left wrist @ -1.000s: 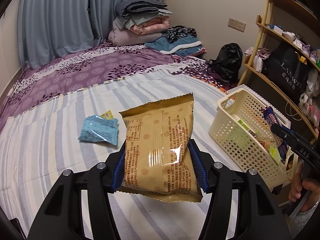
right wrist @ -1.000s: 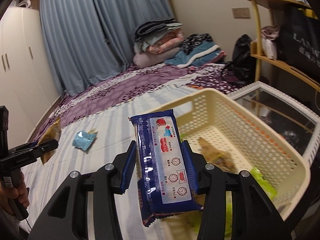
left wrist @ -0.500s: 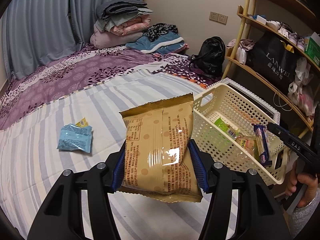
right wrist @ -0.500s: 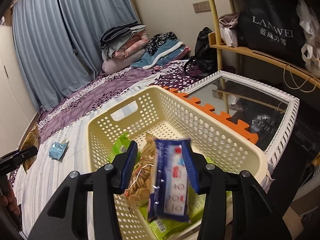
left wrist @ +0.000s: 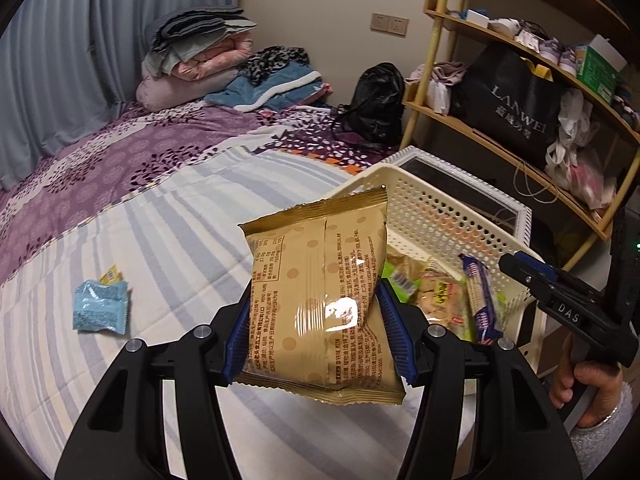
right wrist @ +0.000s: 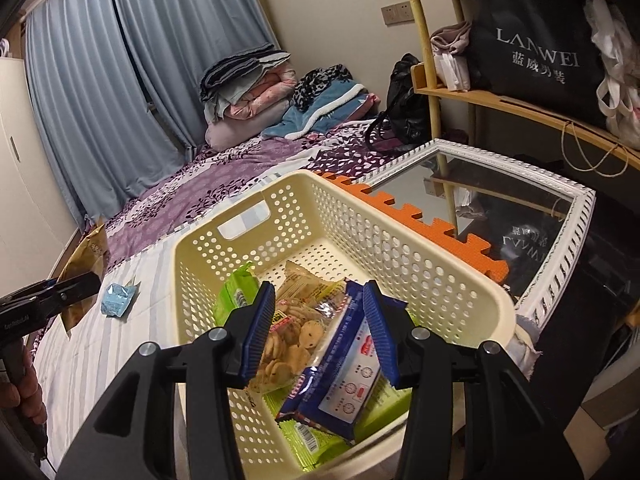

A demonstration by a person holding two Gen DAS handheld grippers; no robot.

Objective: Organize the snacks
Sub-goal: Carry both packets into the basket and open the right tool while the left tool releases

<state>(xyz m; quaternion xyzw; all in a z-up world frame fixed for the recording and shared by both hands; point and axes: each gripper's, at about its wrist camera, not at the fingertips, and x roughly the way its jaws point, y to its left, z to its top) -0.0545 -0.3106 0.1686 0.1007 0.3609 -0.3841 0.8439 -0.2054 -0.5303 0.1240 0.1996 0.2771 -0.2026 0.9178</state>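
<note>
My left gripper (left wrist: 316,320) is shut on a tan snack bag (left wrist: 320,292) and holds it above the striped bed, just left of the cream basket (left wrist: 440,216). My right gripper (right wrist: 320,328) is open above the basket (right wrist: 400,252). A dark blue biscuit pack (right wrist: 344,372) lies in the basket under its jaws, on green packs (right wrist: 234,296) and a cookie bag (right wrist: 296,328). It also shows in the left wrist view (left wrist: 480,300). A light blue packet (left wrist: 100,308) lies on the bed at left.
A white-framed mirror (right wrist: 500,208) and an orange foam mat (right wrist: 420,216) lie beyond the basket. Wooden shelves (left wrist: 500,136) with bags stand at right. Folded bedding (left wrist: 208,52) is stacked at the far end of the bed.
My right gripper has opened and let the dark blue pack drop into the basket. My left gripper has carried the tan bag rightward toward the basket.
</note>
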